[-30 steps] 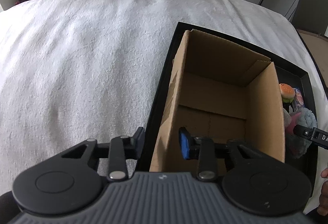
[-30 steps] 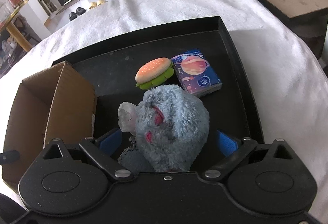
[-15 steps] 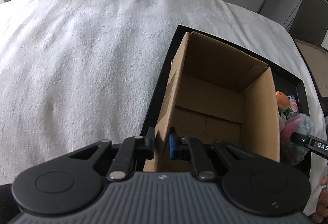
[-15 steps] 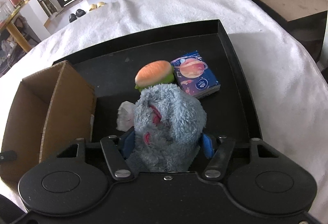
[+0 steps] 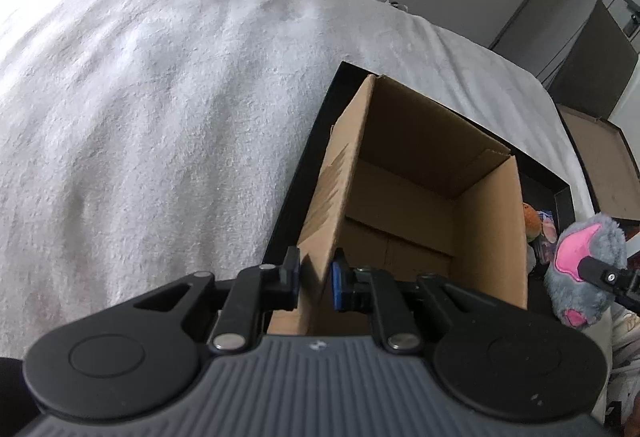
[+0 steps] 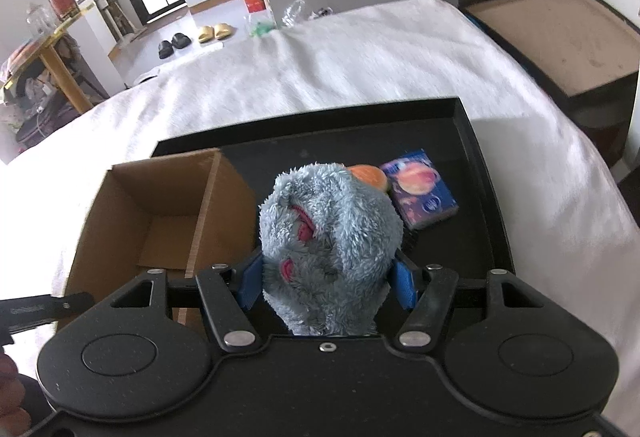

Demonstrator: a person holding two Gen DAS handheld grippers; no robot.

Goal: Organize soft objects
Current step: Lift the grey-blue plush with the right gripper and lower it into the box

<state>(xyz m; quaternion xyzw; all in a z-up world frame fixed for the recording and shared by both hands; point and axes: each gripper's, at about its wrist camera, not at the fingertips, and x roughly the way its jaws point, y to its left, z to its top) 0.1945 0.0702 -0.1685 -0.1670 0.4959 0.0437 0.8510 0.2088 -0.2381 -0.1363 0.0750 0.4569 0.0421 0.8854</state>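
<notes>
While the left gripper (image 5: 316, 283) pinches the box (image 5: 404, 197) wall steady, the right gripper (image 6: 326, 283), clamped on the plush (image 6: 330, 241), should clear the rim before letting go.

Right gripper (image 6: 326, 283) squeezing the grey plush (image 6: 330, 237) above the black tray (image 6: 490, 197), empty box (image 6: 160, 213) to its left.

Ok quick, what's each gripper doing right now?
Left gripper: shut on the cardboard box wall.
Right gripper: shut on the grey plush toy.
</notes>
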